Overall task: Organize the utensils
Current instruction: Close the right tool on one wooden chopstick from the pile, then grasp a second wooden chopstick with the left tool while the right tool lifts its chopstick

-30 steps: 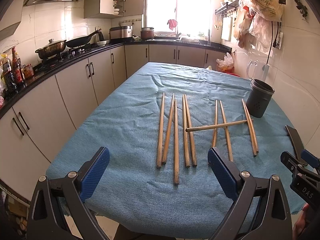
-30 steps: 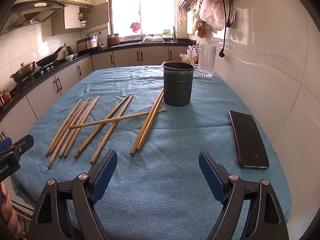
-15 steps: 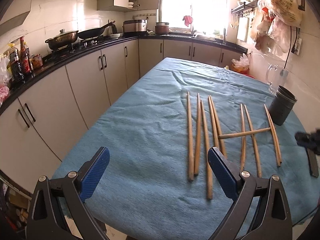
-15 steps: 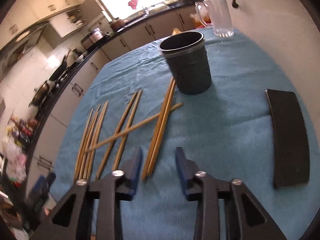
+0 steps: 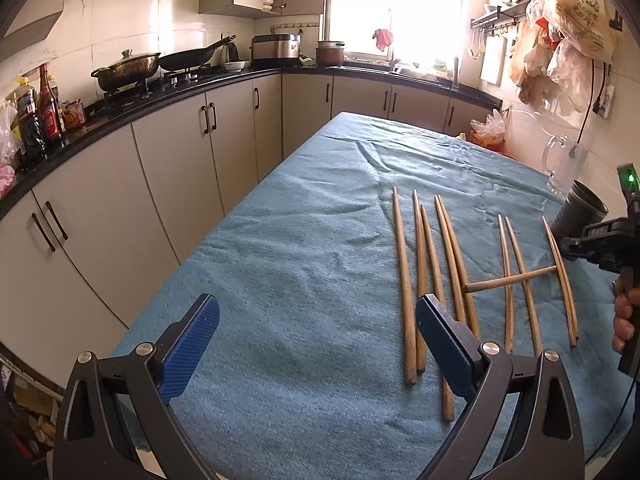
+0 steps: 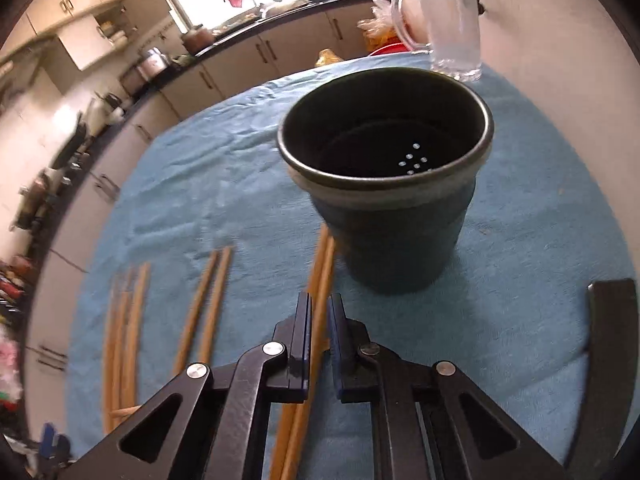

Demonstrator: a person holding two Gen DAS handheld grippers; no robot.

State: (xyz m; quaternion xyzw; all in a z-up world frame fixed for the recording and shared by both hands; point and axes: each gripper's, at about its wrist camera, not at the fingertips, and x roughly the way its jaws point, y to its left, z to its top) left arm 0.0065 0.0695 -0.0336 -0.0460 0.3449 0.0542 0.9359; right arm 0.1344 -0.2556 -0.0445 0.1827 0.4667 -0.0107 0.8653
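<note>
Several wooden chopsticks [image 5: 424,280] lie on the blue cloth [image 5: 300,264], one [image 5: 510,280] crossed over the others. My left gripper [image 5: 316,336] is open and empty above the cloth's near edge, left of the chopsticks. My right gripper [image 6: 319,340] is nearly shut around a pair of chopsticks [image 6: 320,276] that lie right in front of the dark holder cup [image 6: 386,184]. Whether the pads squeeze the sticks is not clear. The cup [image 5: 580,216] also shows at the far right in the left wrist view.
A black phone [image 6: 604,344] lies on the cloth right of the cup. A glass jug [image 6: 452,36] stands behind the cup near the wall. Kitchen cabinets [image 5: 180,168] run along the left of the table.
My right gripper moved forward and down to the pair of chopsticks by the cup and closed from wide open to a narrow gap. My left gripper shifted left.
</note>
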